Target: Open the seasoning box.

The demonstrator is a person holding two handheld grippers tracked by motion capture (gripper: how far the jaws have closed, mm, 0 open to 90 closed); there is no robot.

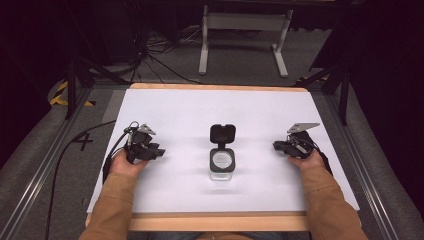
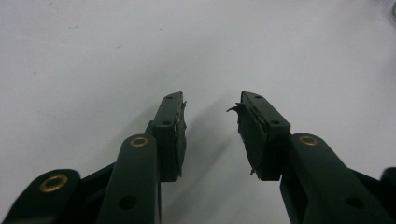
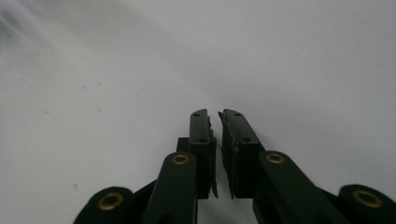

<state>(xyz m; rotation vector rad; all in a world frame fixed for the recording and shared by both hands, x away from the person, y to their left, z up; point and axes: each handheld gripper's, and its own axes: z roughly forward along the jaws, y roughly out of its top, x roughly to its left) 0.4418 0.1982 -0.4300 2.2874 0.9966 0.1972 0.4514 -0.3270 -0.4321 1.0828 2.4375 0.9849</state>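
Note:
A small clear jar (image 1: 221, 162) stands at the middle of the white table sheet (image 1: 200, 107), its black flip lid (image 1: 222, 134) hinged open toward the far side. My left gripper (image 1: 161, 153) rests low over the sheet to the jar's left and points toward it. Its jaws stand open (image 2: 210, 100) with nothing between them. My right gripper (image 1: 276, 145) is to the jar's right and also points inward. Its jaws sit almost together (image 3: 215, 114), with a thin slit between the pads and nothing in it. Neither gripper touches the jar.
The sheet lies on a wooden tabletop whose front edge (image 1: 215, 222) runs along the near side. A black cable (image 1: 75, 145) trails off the table's left side. A white metal stand (image 1: 245, 35) and more cables sit on the floor beyond the far edge.

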